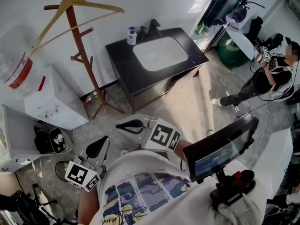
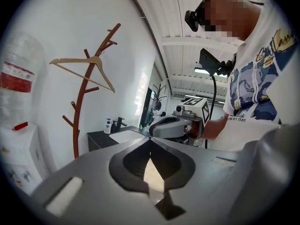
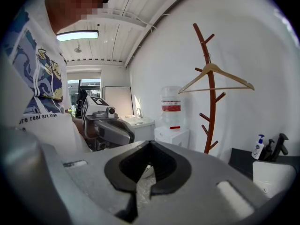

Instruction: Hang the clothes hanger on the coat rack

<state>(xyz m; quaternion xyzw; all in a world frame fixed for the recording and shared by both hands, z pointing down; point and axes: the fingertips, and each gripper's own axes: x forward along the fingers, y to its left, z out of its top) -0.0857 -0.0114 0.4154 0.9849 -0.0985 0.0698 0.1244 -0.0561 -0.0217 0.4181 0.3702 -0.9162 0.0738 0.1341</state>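
A pale wooden clothes hanger (image 1: pixel 77 11) hangs by its hook on the upper pegs of the reddish-brown coat rack (image 1: pixel 82 55) by the white wall. It also shows in the left gripper view as the hanger (image 2: pixel 86 68) on the rack (image 2: pixel 80 121), and in the right gripper view as the hanger (image 3: pixel 216 78) on the rack (image 3: pixel 211 107). My left gripper (image 1: pixel 103 140) and right gripper (image 1: pixel 118 124) are low near my body, well short of the rack. The jaws of each are shut with nothing between them, left gripper (image 2: pixel 151 139), right gripper (image 3: pixel 149 144).
A black vanity (image 1: pixel 122 64) with a white sink (image 1: pixel 159 54) and a soap bottle (image 1: pixel 131 35) stands right of the rack. A water dispenser (image 1: pixel 51 97) with its bottle (image 1: pixel 16 69) is to the left. Bags (image 1: pixel 51 142) lie on the floor. A person (image 1: pixel 267 81) crouches at far right.
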